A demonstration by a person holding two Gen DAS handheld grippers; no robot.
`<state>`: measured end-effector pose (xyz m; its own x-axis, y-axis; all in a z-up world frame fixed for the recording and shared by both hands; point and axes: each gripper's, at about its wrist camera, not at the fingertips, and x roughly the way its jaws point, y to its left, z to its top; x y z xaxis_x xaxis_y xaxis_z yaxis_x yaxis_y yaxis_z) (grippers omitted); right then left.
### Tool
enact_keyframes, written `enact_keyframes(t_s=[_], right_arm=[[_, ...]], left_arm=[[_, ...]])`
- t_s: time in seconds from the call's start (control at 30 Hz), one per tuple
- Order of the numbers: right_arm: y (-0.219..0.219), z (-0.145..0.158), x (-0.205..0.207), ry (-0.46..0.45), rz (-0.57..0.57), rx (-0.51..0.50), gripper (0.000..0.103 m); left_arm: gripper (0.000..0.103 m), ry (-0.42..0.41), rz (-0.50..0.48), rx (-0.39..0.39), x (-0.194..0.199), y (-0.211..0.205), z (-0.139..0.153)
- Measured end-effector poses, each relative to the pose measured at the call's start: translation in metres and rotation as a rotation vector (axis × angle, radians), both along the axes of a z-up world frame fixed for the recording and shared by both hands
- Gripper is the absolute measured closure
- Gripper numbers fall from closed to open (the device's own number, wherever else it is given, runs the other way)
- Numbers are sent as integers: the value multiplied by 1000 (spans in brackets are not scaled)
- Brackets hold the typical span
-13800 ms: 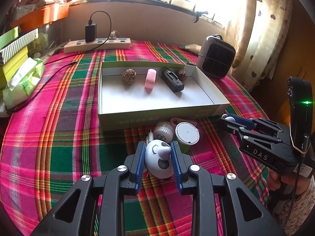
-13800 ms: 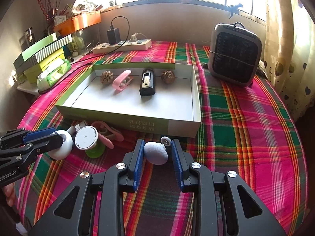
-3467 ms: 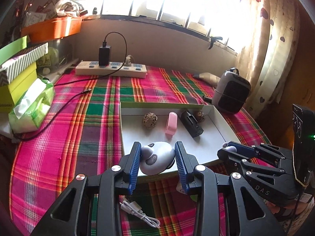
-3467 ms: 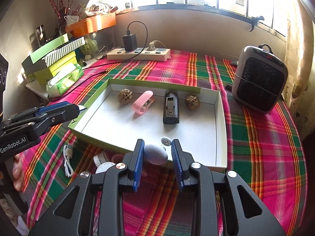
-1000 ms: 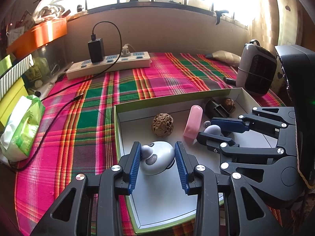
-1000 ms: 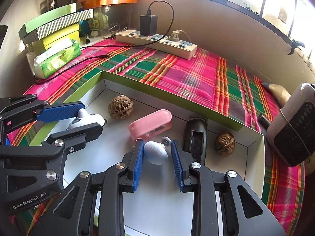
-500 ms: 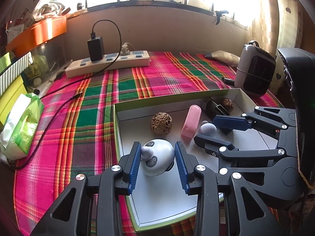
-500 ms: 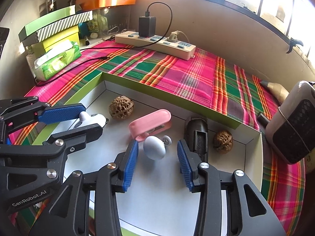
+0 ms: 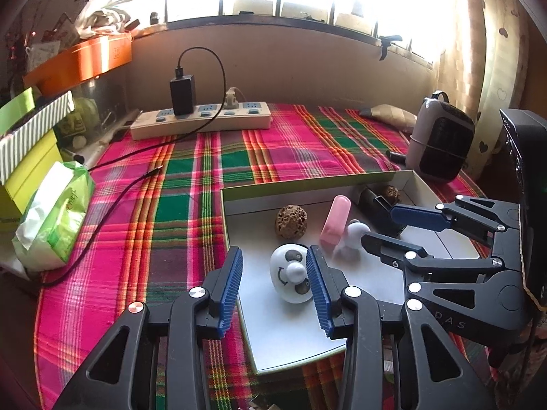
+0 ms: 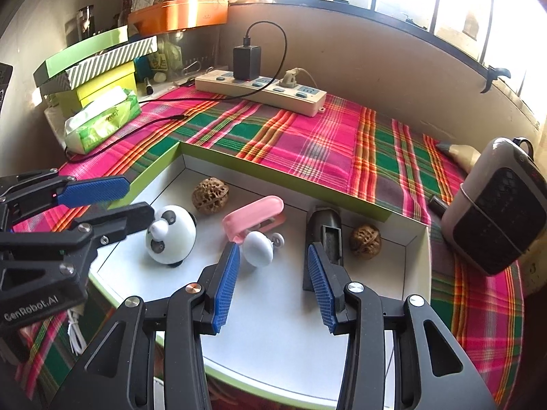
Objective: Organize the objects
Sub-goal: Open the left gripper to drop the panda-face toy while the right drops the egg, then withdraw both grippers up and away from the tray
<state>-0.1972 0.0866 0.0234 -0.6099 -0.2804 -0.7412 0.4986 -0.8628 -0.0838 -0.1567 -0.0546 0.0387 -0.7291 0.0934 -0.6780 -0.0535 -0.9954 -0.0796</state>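
Note:
A white shallow box with green walls (image 9: 301, 352) (image 10: 273, 174) lies on the plaid cloth. My left gripper (image 9: 275, 282) is open, its jaws on either side of a white panda toy (image 9: 290, 277) (image 10: 171, 235) that rests on the box floor. My right gripper (image 10: 271, 282) is open; a small pale egg-shaped object (image 10: 258, 253) (image 9: 355, 234) lies on the box floor by its left finger. Also in the box are a pink clip (image 10: 254, 220), two walnuts (image 10: 209, 195) (image 10: 365, 240) and a black device (image 10: 324, 235).
A power strip (image 10: 259, 87) with a black charger and cable lies at the back. A small heater (image 10: 495, 208) stands right of the box. A tissue pack (image 10: 102, 119) and stacked boxes (image 10: 95, 68) are at the left. A white cable (image 10: 77, 336) lies beside the box's near corner.
Both grippers have opened. The left one has let go of the panda toy, the right one the egg-shaped object; both now rest on the box floor. The grippers have drawn back slightly.

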Motion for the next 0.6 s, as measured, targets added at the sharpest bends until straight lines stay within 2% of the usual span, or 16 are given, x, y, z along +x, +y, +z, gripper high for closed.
enact_keyframes(t_s=[0.3, 0.6], right_arm=[[12, 12, 15, 26, -28, -30, 60], [27, 18, 40, 36, -59, -75, 60]], left_arm=[[66, 19, 32, 28, 20, -16, 10], [65, 2, 64, 57, 47, -30, 8]])
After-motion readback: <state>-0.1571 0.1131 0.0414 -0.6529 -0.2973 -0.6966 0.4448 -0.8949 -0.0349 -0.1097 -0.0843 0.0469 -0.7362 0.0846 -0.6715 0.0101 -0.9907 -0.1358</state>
